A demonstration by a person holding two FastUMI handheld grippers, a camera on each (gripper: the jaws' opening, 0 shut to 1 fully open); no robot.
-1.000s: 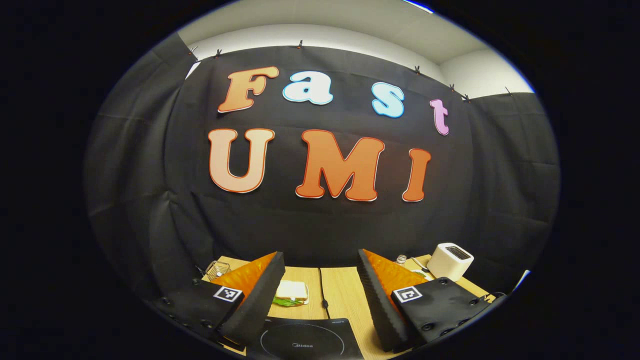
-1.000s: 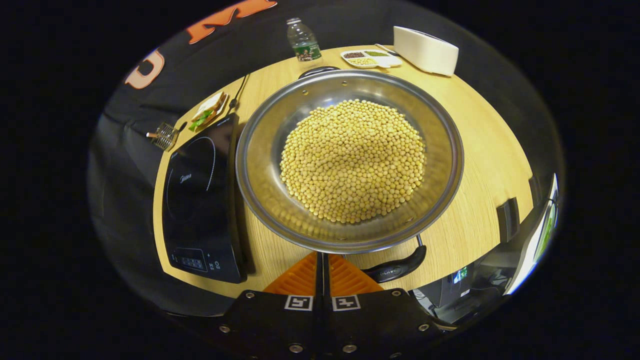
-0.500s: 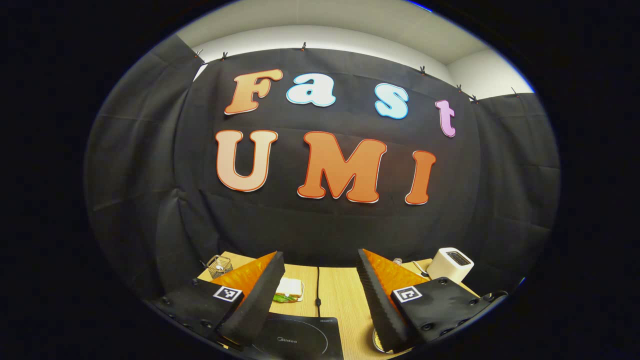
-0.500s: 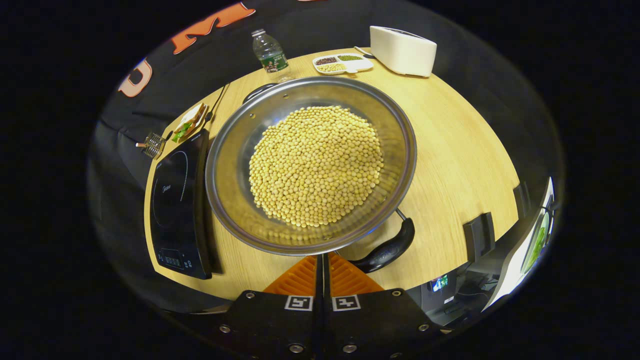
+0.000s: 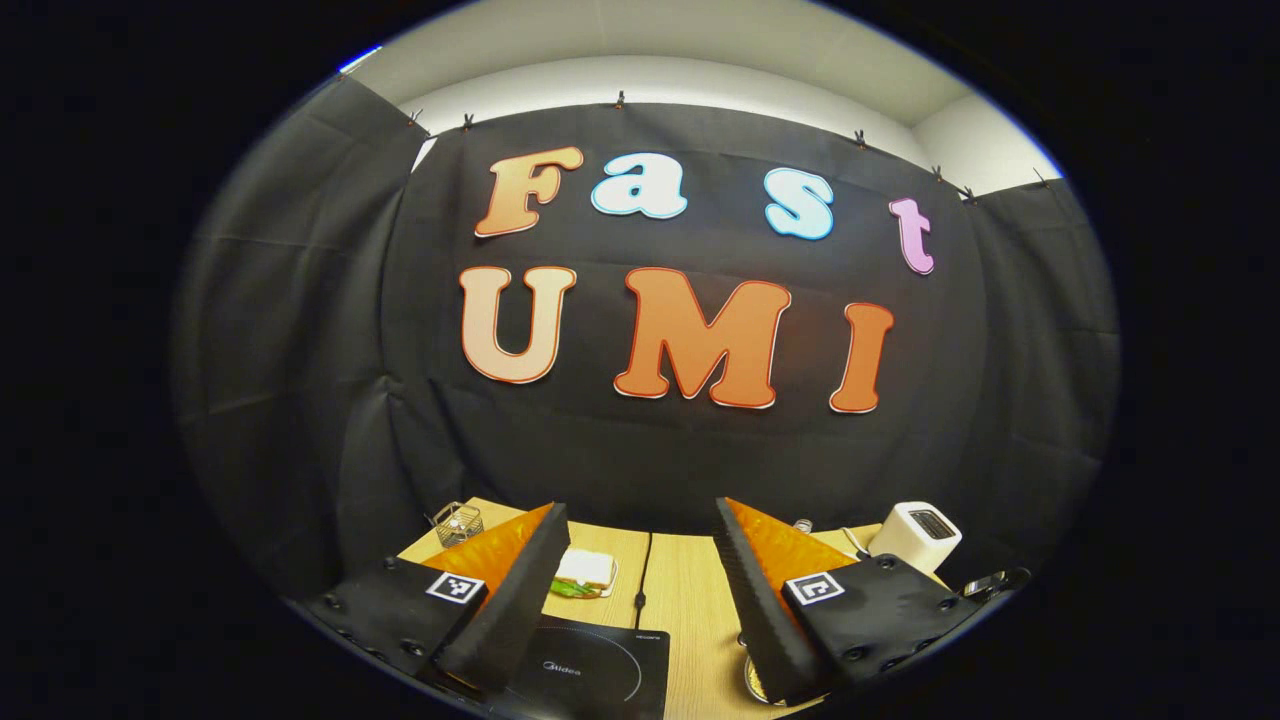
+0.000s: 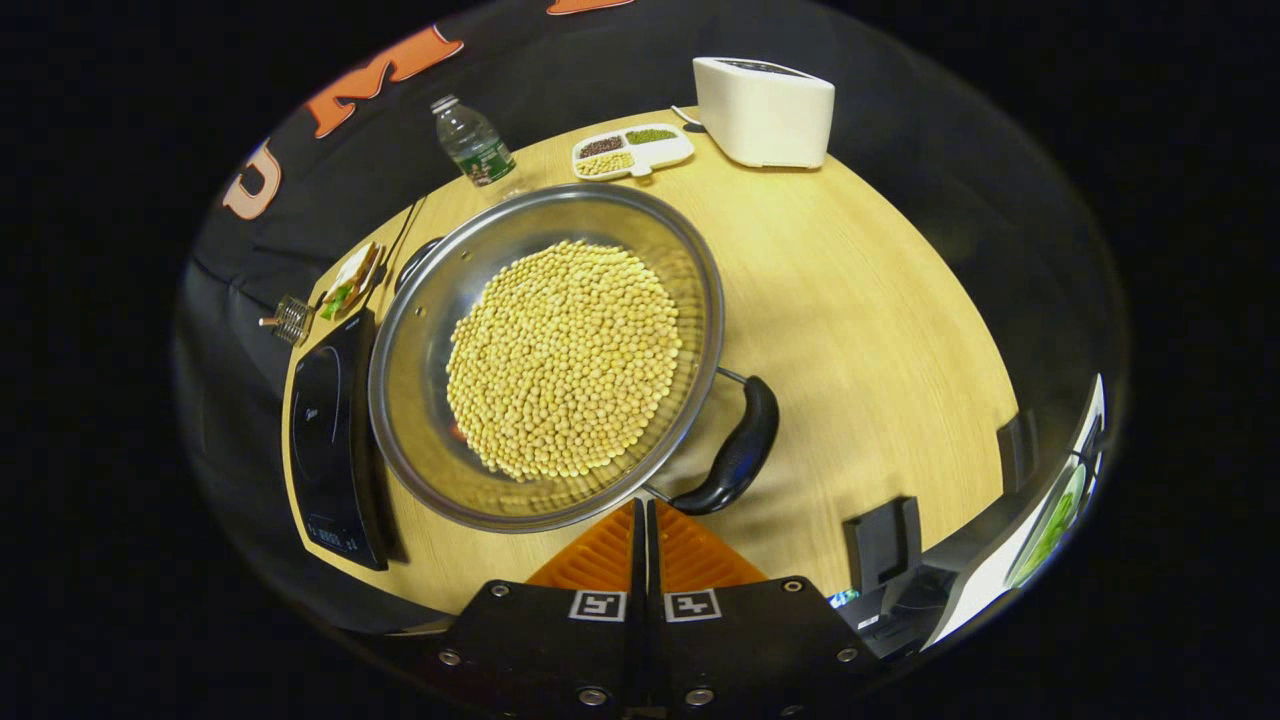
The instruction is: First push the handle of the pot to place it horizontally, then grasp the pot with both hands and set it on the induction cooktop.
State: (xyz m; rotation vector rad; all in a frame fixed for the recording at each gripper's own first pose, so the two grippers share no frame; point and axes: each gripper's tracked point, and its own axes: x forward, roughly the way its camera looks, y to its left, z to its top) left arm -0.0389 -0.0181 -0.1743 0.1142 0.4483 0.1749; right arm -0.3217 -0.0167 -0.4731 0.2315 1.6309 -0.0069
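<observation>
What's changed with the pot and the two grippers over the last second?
The pot has turned, its near handle swinging from beside the shut right gripper out to the right. The left gripper stays open, holding nothing. The cooktop is unmoved.

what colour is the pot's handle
Black, a glossy curved grip on the silvery pot; clearest in the right gripper view.

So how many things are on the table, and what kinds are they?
Cooking gear: 2, the pot of beans and the induction cooktop.
White toaster: 1.
Water bottle: 1.
Food: 2, the sandwich and the divided dish.
Wire basket: 1.
Total: 7.
</observation>
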